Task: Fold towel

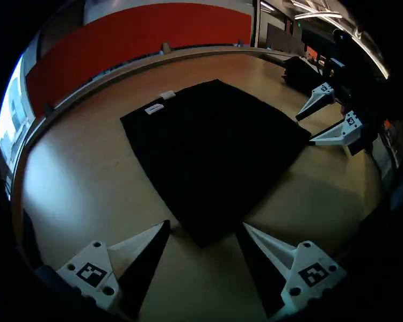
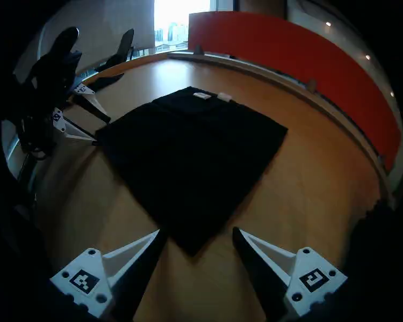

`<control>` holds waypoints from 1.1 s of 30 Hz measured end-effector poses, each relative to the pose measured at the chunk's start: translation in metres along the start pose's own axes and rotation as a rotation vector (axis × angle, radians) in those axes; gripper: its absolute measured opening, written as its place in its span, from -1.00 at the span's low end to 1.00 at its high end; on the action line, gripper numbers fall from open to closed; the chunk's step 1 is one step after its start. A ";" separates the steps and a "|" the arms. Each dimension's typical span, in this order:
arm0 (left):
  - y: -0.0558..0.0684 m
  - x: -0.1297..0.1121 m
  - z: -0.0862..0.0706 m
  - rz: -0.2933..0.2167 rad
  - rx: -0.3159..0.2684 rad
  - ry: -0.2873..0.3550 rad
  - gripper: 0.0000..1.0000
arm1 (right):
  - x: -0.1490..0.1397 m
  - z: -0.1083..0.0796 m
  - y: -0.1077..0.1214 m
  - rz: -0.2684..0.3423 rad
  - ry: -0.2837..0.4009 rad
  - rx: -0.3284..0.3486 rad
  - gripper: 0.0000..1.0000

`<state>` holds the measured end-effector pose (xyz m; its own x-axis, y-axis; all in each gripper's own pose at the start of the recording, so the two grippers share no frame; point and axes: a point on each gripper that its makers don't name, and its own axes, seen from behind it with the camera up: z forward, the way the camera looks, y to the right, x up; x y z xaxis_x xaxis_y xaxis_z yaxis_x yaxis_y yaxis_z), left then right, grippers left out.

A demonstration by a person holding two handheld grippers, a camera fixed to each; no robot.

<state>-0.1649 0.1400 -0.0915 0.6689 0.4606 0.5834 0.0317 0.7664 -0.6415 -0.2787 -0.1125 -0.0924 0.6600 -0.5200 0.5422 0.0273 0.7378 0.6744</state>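
Seemingly hovering, left gripper (image 1: 201, 236) and right gripper (image 2: 197, 239) straddle neighbouring towel (image 1: 212, 145) corners

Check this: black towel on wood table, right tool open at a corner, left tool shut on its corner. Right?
Left tool is open too: the left gripper view shows its fingers spread either side of the towel corner, not clamped. Rest holds.

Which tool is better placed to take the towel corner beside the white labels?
Left, probably. The left tool sits at a neighbouring corner of the towel; the right tool sits at the diagonally opposite corner, farther from the labels.
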 end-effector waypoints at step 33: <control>0.009 0.001 -0.003 -0.023 0.006 -0.028 -0.80 | 0.002 -0.003 -0.013 0.022 -0.005 0.031 -0.61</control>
<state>-0.1622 0.1463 -0.0981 0.6471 0.4550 0.6118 0.0421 0.7798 -0.6246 -0.2752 -0.1221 -0.1020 0.6565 -0.5062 0.5592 -0.0099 0.7355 0.6775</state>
